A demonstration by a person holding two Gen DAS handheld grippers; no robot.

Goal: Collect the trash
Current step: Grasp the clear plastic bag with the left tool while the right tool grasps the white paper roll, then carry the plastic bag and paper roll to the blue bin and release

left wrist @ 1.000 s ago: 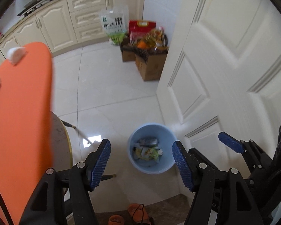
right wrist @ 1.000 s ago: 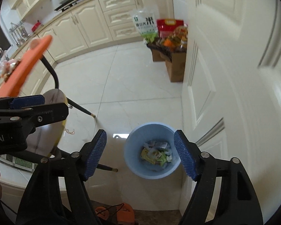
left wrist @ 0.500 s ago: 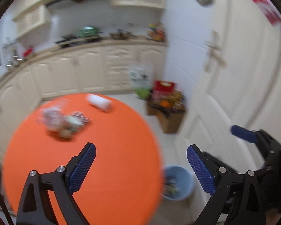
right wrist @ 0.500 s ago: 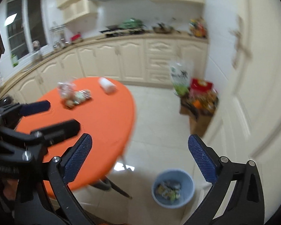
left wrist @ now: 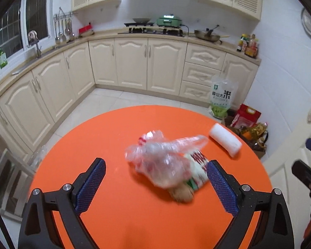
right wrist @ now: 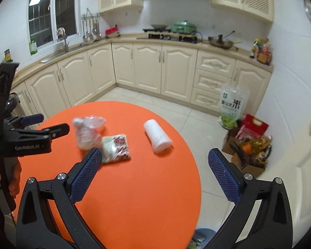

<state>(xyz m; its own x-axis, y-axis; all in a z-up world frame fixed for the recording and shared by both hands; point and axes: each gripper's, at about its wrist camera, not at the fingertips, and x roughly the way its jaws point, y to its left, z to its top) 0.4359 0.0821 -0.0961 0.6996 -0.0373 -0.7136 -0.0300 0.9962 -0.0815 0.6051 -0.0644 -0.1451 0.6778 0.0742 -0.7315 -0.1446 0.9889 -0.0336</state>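
Both your grippers hang over the orange table (left wrist: 118, 217) with nothing in them: the left gripper (left wrist: 155, 183) has its jaws spread wide, and so does the right gripper (right wrist: 155, 172). Each pair has just been opening, with nothing between the pads.

Some of the job looks done. The blue bin (right wrist: 205, 233) peeks out under the table's near edge in the right view, and wrappers already lie in it (only a sliver shows, so no count is possible).

What is left sits on the table, toward its far side:
- one crumpled clear plastic bag (left wrist: 161, 159), lying partly over the packet in the left view, just beside it in the right view
- one snack packet (right wrist: 116, 147), white and green with red print
- one brownish lump (left wrist: 181, 195) at the packet's near end, too blurred to name
- one white roll (right wrist: 157, 138), lying on its side, apart from the other three

That makes three pieces you likely still need to carry, four if the roll counts as trash, which I can't judge from here.
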